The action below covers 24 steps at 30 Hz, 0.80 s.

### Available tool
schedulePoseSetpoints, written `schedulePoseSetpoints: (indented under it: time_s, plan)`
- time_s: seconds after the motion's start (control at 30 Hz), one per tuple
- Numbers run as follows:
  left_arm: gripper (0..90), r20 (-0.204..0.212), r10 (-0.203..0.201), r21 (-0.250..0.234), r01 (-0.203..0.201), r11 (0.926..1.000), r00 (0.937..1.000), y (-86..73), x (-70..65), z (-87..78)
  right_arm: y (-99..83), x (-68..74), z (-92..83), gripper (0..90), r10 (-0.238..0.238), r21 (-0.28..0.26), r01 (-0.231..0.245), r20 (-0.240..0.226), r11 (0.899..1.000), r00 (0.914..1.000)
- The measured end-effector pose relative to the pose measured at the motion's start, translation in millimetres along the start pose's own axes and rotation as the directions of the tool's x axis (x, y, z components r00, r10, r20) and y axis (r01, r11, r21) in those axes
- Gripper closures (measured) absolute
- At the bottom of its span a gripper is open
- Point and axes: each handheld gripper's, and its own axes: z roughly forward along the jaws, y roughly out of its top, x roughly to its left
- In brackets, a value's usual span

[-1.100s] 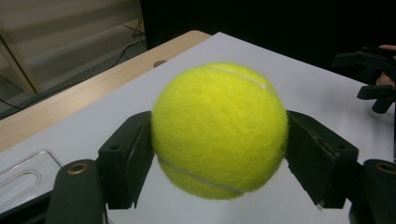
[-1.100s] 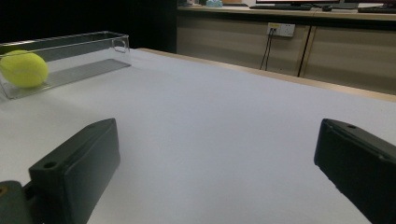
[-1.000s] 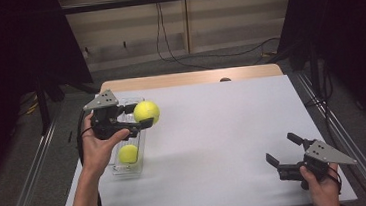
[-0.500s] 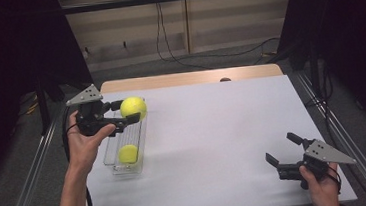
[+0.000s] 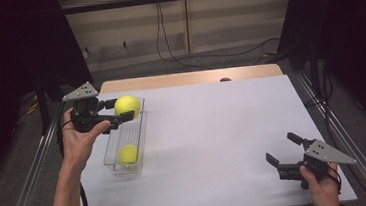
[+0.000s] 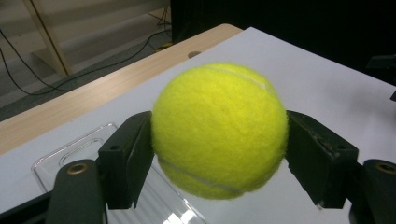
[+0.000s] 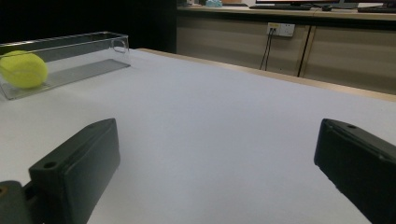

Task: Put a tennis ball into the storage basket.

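Ball (image 5: 127, 106), upper left, sits clamped in my left tongs (image 5: 119, 111) above the tray (image 5: 143, 136); loosen early and it bounces off the worktop (image 5: 224, 139). Right tongs (image 5: 284, 149) gape empty, lower right.

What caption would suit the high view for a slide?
The left gripper holds a tennis ball above a clear tray containing a second ball; the right gripper waits open.

Tennis ball (image 5: 127, 106) between left gripper (image 5: 116, 112) fingers
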Motion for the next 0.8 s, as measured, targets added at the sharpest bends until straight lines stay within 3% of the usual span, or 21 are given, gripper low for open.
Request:
schedulePoseSetpoints:
  time_s: [0.53,0.8]
  plan:
    - [27.0,-0.05,-0.034,0.072,0.038,0.9967,0.9982,-1.8,21.0,-0.7,0.1,0.1,0.4,0.0,-0.002,0.001,0.002,-0.001,1.0,1.0]
    - [27.0,-0.068,-0.027,0.109,0.035,0.9935,0.9973,2.1,26.2,-1.2,0.0,0.1,0.5,0.0,-0.003,0.002,0.003,0.0,1.0,1.0]
